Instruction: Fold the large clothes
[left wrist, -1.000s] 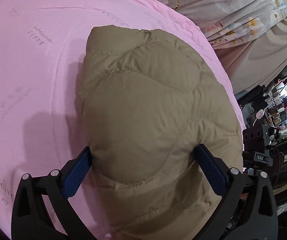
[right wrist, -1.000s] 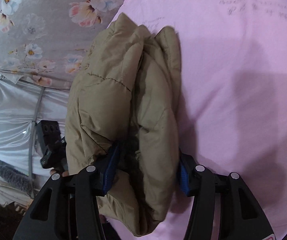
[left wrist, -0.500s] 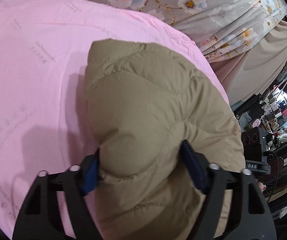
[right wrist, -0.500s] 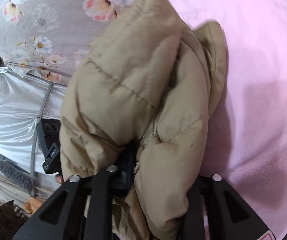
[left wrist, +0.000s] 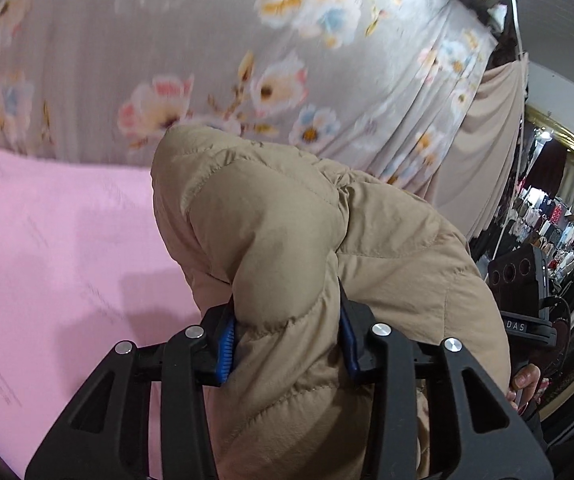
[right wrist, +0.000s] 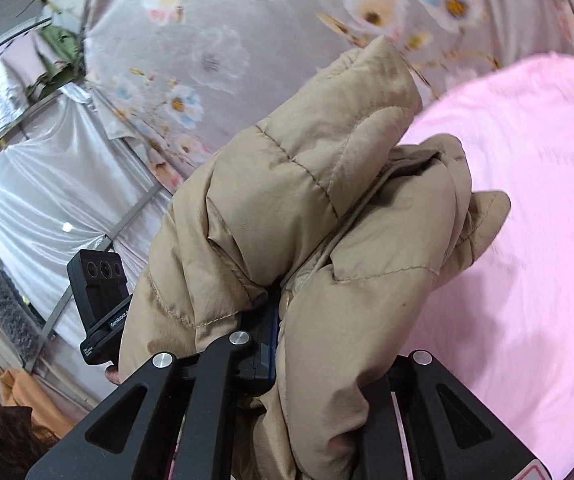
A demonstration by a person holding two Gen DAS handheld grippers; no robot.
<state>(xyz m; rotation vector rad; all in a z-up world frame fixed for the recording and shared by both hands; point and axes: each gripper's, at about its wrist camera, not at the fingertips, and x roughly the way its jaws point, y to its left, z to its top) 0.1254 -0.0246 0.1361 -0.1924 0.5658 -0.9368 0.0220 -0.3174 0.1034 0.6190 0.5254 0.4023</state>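
A folded tan quilted puffer jacket (left wrist: 295, 240) is held up off the pink bed sheet (left wrist: 55, 248). My left gripper (left wrist: 287, 332) is shut on a thick fold of it, blue pads pressed into the padding. In the right wrist view the same jacket (right wrist: 307, 208) bulges over my right gripper (right wrist: 319, 344), which is shut on its folded layers; the right finger is hidden under the fabric. The pink sheet (right wrist: 527, 240) lies to the right of the jacket there.
A grey floral curtain (left wrist: 247, 60) hangs behind the bed. A silver satin drape (right wrist: 47, 184) is at the left. The other gripper's black camera block (right wrist: 101, 304) shows beside the jacket, also in the left view (left wrist: 523, 292). Clothes racks (left wrist: 559, 236) stand far right.
Both grippers closed tighter on the jacket and lifted it off the sheet; both views tilted upward toward the floral curtain.
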